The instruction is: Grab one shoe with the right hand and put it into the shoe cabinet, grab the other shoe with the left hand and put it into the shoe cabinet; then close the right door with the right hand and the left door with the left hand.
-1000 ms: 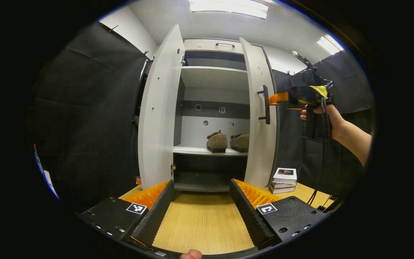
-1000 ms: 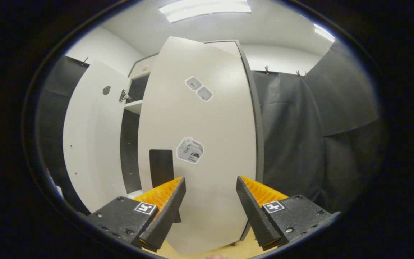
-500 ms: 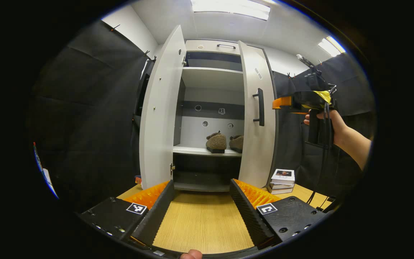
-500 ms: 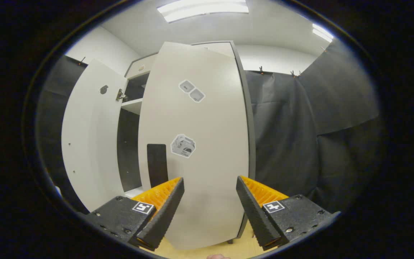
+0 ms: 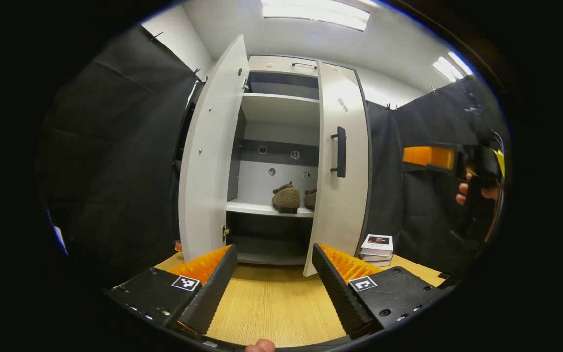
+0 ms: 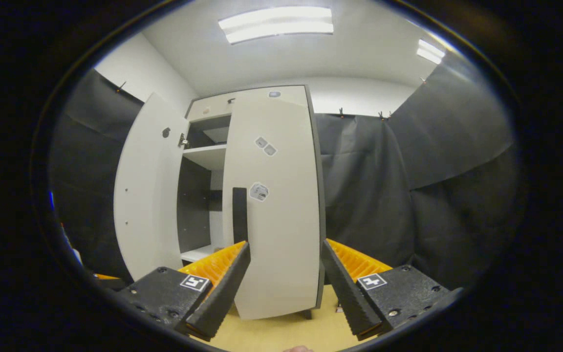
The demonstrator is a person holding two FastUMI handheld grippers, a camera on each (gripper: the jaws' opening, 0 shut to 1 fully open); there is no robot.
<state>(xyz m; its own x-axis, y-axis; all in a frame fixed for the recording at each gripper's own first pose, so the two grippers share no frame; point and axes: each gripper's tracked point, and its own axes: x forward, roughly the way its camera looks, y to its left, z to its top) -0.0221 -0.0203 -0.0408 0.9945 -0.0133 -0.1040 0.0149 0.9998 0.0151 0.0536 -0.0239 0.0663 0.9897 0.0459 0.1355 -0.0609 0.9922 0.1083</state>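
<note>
Two brown shoes (image 5: 286,198) sit side by side on a shelf in the cabinet (image 5: 281,105), its right door (image 5: 340,161) partly shut and its left door (image 5: 208,146) wide open, while the left gripper (image 5: 274,281) and right gripper (image 6: 285,283) both hold nothing, fingers spread apart.
</note>
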